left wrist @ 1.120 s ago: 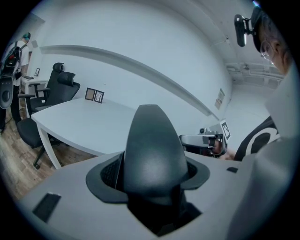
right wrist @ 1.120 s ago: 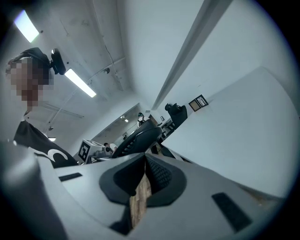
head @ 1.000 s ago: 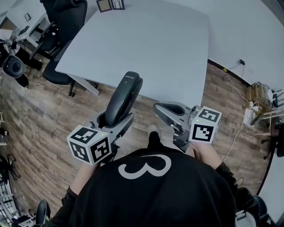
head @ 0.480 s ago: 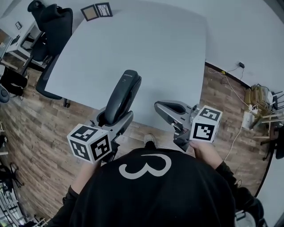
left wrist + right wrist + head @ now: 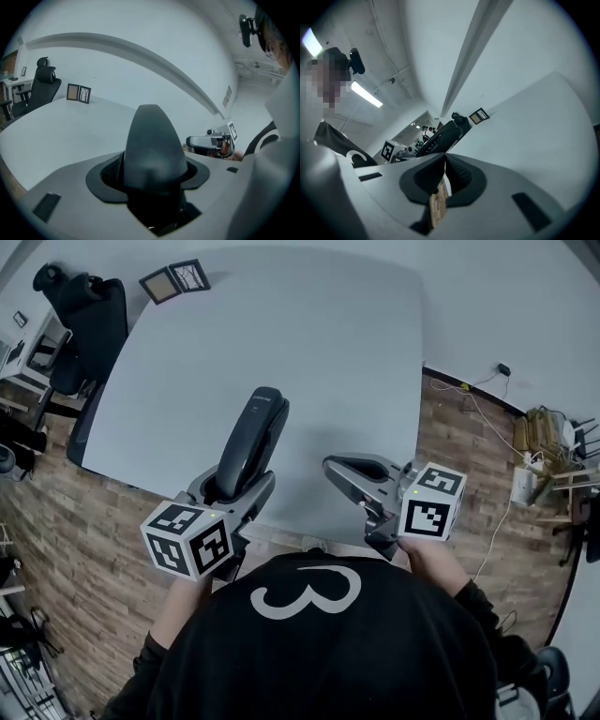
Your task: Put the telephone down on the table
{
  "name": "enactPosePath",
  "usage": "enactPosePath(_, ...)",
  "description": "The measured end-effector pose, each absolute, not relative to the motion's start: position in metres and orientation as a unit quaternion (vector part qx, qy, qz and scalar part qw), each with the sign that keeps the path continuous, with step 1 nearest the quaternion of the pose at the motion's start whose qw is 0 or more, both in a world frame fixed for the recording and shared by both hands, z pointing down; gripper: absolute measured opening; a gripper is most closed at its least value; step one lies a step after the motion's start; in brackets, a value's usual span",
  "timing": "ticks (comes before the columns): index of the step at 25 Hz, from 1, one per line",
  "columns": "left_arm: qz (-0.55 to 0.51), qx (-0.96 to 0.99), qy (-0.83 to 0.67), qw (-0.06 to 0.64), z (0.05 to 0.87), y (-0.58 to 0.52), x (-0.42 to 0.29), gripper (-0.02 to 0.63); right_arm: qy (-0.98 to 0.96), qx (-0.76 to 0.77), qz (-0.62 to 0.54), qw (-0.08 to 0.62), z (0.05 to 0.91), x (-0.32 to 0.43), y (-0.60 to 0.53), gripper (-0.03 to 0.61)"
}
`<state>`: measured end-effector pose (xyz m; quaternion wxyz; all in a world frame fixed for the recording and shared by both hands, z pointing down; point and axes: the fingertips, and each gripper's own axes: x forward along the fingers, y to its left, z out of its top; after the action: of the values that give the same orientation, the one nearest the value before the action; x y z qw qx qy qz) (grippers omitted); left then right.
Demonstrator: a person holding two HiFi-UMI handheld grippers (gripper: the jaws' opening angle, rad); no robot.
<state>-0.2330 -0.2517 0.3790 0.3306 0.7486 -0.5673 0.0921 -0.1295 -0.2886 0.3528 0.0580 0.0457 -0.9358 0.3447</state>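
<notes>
Shoulders in a black shirt (image 5: 319, 643) fill the near edge of the head view, and just beyond them each hand carries its tool, the marker cubes (image 5: 189, 540) nearest the body. At near left, the left gripper (image 5: 234, 489) has its jaws spread wide and pressed on the lower end of a dark grey telephone handset (image 5: 255, 432); in the left gripper view the handset (image 5: 152, 150) sits squarely between the pads and runs straight out along them. It is held in the air, slanting away over the near edge of the white table (image 5: 309, 352), not lying on the tabletop. At near right, the right gripper (image 5: 333, 466) hangs level beside it, well apart from the handset, with its ribbed pads (image 5: 457, 171) brought together and nothing between them. Wood-plank floor (image 5: 56, 521) shows on the left of the table and below its near edge. Farther off, two small picture frames (image 5: 174, 279) lie at the table's far left corner, a black office chair (image 5: 94, 315) stands just off that corner, and cables (image 5: 478, 409) trail along the wall at far right
</notes>
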Motion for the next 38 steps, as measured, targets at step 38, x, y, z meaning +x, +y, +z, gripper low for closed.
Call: enactPosePath(38,0.214,0.672,-0.603,0.374,0.550,-0.342,-0.246,0.287,-0.912,0.095,0.390,0.084,0.400,-0.086,-0.339,0.011)
